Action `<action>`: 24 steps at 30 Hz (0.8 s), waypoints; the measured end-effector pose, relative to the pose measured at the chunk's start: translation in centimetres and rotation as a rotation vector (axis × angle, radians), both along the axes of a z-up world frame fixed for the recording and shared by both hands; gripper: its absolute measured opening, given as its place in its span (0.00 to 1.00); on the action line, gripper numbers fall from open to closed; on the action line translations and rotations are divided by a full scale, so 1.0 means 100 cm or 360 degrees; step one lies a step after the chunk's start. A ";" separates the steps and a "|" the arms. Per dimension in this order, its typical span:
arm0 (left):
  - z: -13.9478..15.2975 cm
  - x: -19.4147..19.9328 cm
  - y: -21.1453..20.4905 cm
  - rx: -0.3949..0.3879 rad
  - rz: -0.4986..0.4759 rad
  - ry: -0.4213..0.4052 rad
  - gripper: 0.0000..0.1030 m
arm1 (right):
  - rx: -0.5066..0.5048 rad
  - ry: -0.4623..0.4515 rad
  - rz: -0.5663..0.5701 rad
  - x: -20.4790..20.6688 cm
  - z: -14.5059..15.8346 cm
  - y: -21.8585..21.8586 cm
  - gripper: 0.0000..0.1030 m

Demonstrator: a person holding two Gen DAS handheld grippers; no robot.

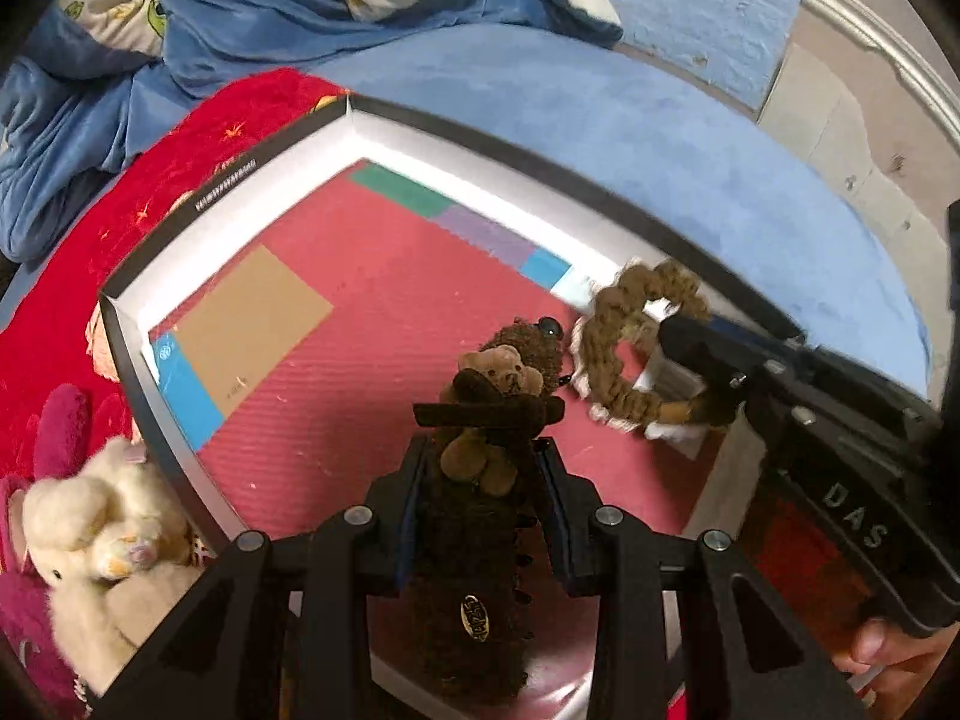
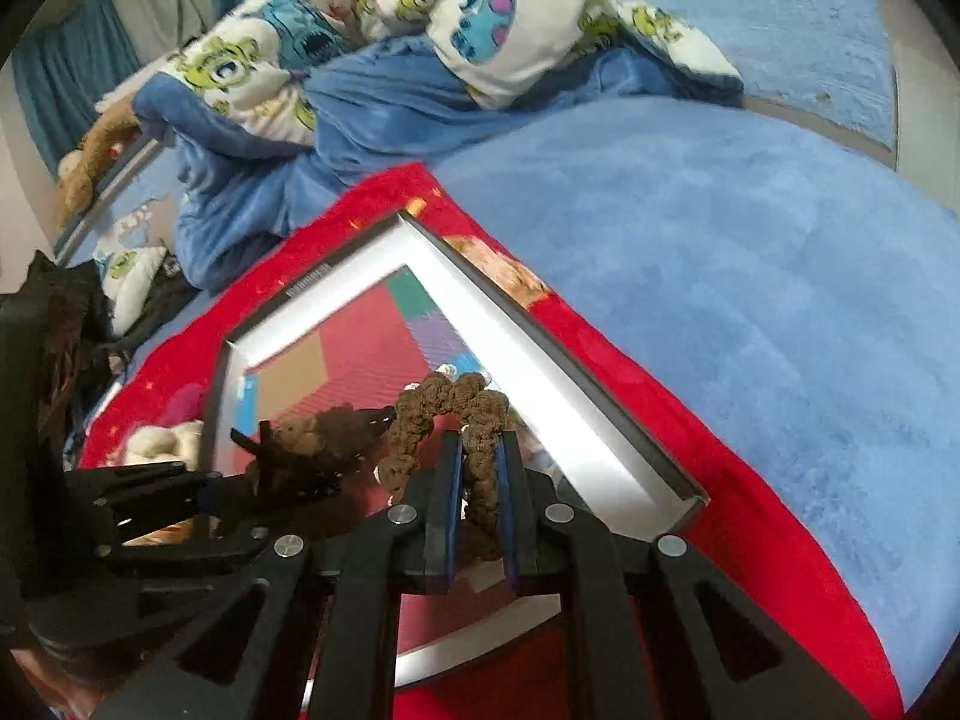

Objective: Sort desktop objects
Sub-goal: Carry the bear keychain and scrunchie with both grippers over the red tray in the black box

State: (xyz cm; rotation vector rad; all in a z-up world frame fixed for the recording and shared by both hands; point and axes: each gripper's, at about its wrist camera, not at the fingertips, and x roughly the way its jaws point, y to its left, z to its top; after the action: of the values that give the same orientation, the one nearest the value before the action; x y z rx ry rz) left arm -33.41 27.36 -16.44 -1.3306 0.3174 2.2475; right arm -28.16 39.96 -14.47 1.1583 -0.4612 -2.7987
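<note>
Both grippers carry a soft toy over the shallow box [image 1: 180,222] that lies on the red blanket [image 1: 120,180], so the step in hand looks like the placing of sorted pieces into it. The left gripper [image 1: 483,468] has its fingers narrowed onto a dark brown plush clip [image 1: 468,588] topped with a small bear [image 1: 501,369]; this hangs above the box floor at about 6 o'clock in the left wrist view. The right gripper [image 2: 480,480] pinches a brown braided ring [image 2: 444,414] between its fingers, held over the box's right side, at about 3 o'clock of the bear clip in the left wrist view. The next move probably calls for lowering each toy to the coloured mat [image 1: 372,312] and parting the fingers, keeping the two grippers from knocking, since they are near each other. Counted: two toys in hand, one box, one white plush rabbit [image 1: 102,534] outside the box at 8 o'clock, resting against a pink plush [image 1: 36,600], and one patterned quilt [image 2: 384,30] at 12 o'clock.
</note>
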 end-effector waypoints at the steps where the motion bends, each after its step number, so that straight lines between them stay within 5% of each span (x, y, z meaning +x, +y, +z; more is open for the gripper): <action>1: 0.000 0.001 0.002 -0.0014 -0.0012 0.0028 0.34 | 0.0020 0.0005 0.0003 -0.001 0.000 -0.001 0.10; 4: -0.002 0.000 0.003 -0.0028 -0.0023 0.0040 0.34 | 0.0095 -0.0003 0.0020 -0.003 -0.002 -0.005 0.10; 8: -0.004 0.002 0.003 -0.0025 -0.0032 0.0077 0.34 | 0.0404 0.0026 0.0058 0.000 -0.012 -0.024 0.12; 20: -0.006 0.002 0.004 -0.0026 -0.0020 0.0118 0.35 | 0.0404 0.0153 0.0046 0.010 -0.013 -0.023 0.15; 24: -0.006 0.000 -0.001 -0.0046 0.0044 0.0134 0.46 | 0.0474 0.0182 0.0064 0.011 -0.014 -0.032 0.25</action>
State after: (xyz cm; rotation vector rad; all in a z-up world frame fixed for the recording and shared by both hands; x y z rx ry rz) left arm -33.44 27.28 -17.07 -1.2643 0.3642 2.3345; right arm -27.10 36.72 -15.87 1.0295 -0.0107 -2.9486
